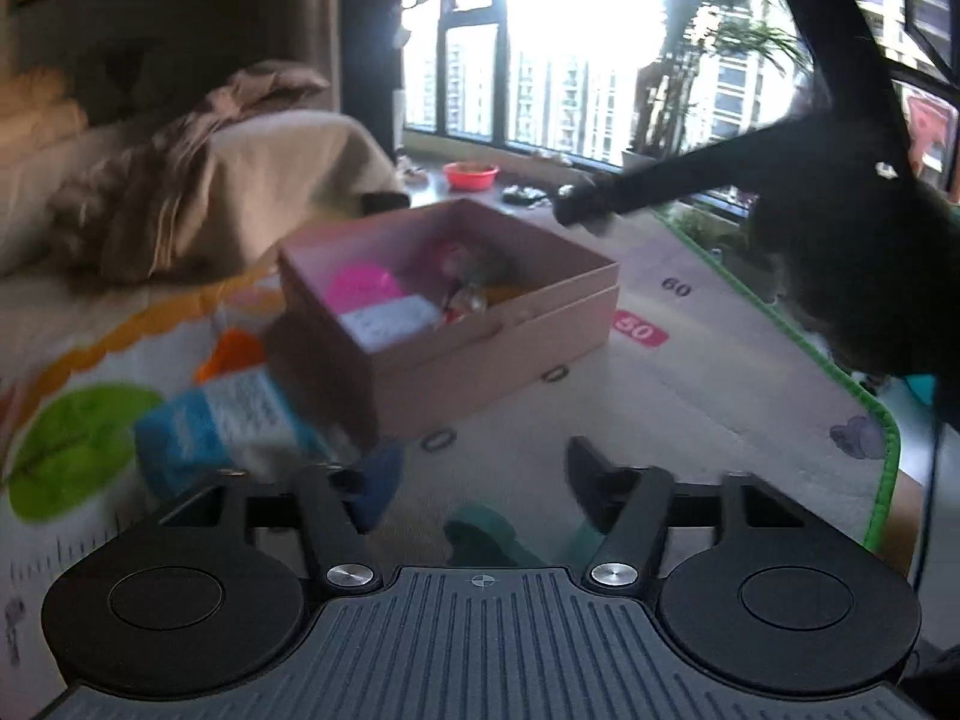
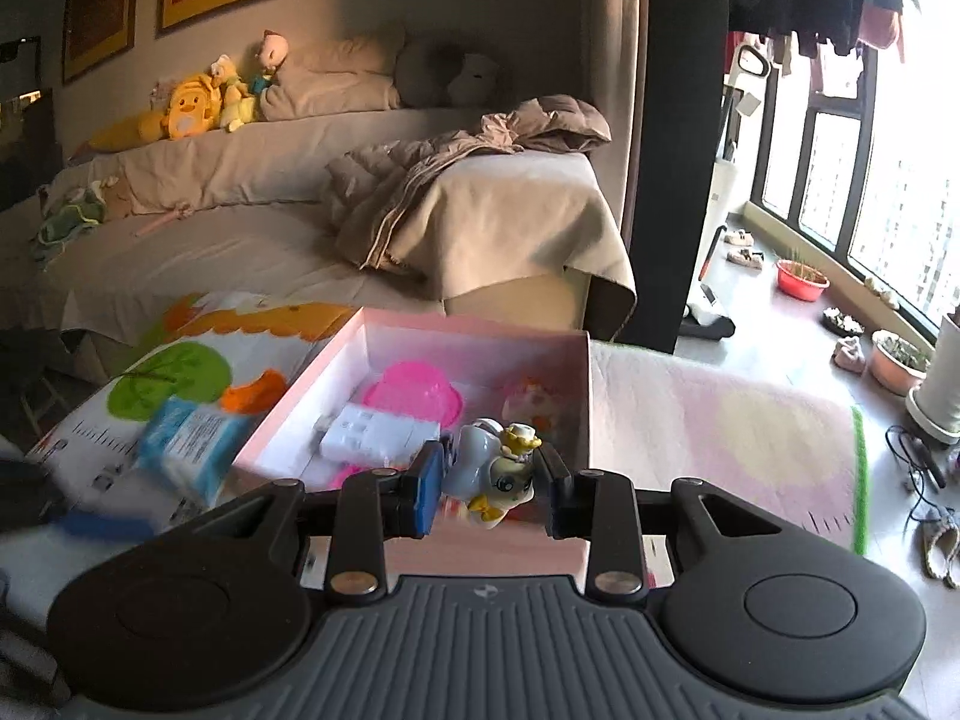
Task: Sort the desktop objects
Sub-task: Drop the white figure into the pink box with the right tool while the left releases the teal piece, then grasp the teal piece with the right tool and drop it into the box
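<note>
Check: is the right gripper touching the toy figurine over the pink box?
Cannot tell. In the right wrist view the toy figurine sits between the right gripper fingers above the pink box, but no clear contact or gap shows.

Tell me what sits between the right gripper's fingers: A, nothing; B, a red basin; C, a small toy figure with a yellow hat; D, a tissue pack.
C: in the right wrist view the toy figure sits between the right gripper fingers, above the pink box.
</note>
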Motion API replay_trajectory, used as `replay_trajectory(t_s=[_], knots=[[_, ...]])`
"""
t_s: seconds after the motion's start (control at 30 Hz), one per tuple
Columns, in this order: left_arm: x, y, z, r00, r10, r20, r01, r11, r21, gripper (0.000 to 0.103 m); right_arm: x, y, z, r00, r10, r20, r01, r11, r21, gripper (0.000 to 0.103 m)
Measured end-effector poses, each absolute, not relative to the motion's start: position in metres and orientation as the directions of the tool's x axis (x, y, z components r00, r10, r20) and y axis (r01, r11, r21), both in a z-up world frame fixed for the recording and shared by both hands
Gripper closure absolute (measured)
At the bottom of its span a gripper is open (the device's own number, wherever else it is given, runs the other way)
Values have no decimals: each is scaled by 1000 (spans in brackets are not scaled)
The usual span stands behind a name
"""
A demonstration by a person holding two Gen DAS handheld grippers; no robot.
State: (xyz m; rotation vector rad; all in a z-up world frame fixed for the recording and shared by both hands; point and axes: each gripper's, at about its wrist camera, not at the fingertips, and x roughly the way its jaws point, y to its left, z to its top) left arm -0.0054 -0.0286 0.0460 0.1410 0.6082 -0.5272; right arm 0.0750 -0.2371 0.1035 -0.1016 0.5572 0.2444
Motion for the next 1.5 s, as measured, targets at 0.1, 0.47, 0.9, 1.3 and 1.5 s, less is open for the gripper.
replay_trajectory(t_s=[0.1,0.47,0.9,1.3,1.5], knots=[[-9,-22,43,701,-416,-579,500,866,-17,16,98,-228,96,827,160,-539,-228,972,-62,69],[-25,18,34,690,-338,-641,455,890,20,6,35,-173,67,617,425,-662,-529,847,51,69],[-30,26,5,627,-306,-716,408,912,-33,4,18,-125,31,506,427,-749,-594,802,57,87],[-19,24,10,640,-333,-693,396,915,-74,4,38,-171,104,724,377,-578,-444,895,27,92],[-5,22,18,663,-354,-660,391,915,-98,4,93,-187,152,826,290,-483,-332,943,-1,92]])
